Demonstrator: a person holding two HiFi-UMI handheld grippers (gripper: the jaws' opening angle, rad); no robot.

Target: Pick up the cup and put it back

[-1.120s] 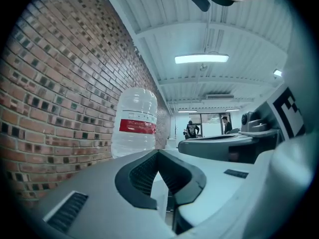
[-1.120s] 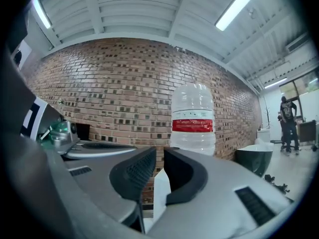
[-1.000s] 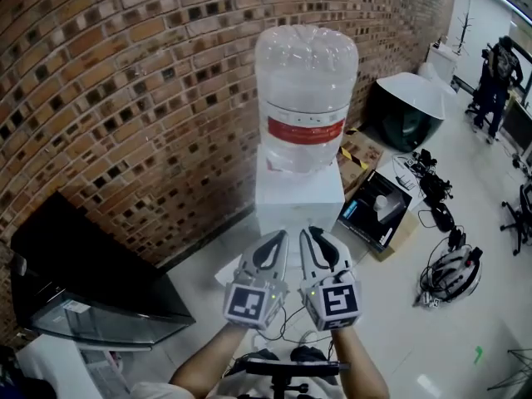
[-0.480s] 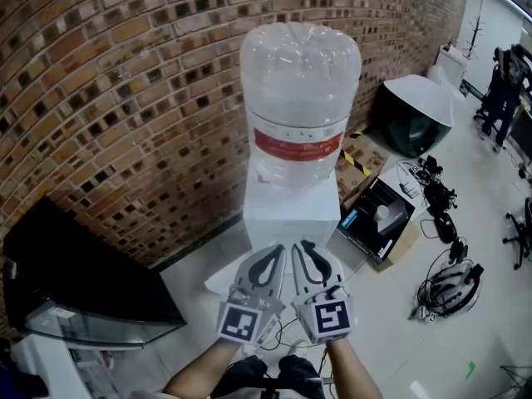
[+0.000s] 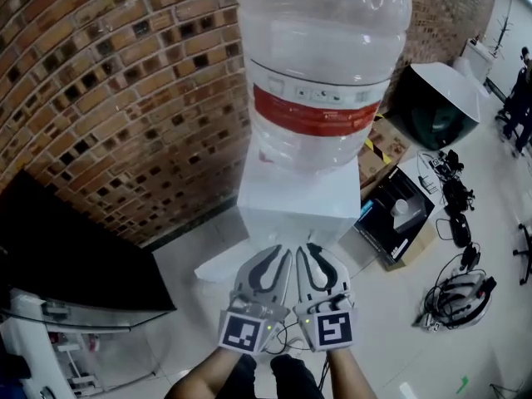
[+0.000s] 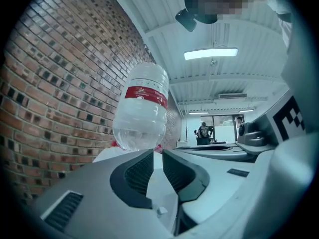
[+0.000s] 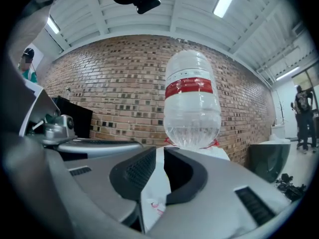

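A white water dispenser [image 5: 291, 198] carries a big clear bottle [image 5: 320, 65] with a red band, against the brick wall. Both grippers sit side by side just in front of its lower body. My right gripper [image 5: 306, 250] has its jaws nearly together; in the right gripper view [image 7: 160, 151] a thin white paper piece with red print [image 7: 155, 193], seemingly a flat paper cup, sits pinched between them. My left gripper [image 5: 281, 253] has its tips together with nothing clearly between them [image 6: 158, 152]. The head view shows no cup.
A black cabinet [image 5: 75, 264] stands at the left along the brick wall [image 5: 100, 98]. To the right of the dispenser lie an open black case [image 5: 399, 219], a dark domed object [image 5: 432, 106], and cables with a helmet [image 5: 453, 293] on the floor.
The dispenser and bottle have grown much larger and closer in the head view. Both grippers stay side by side in front of it, jaws unchanged.
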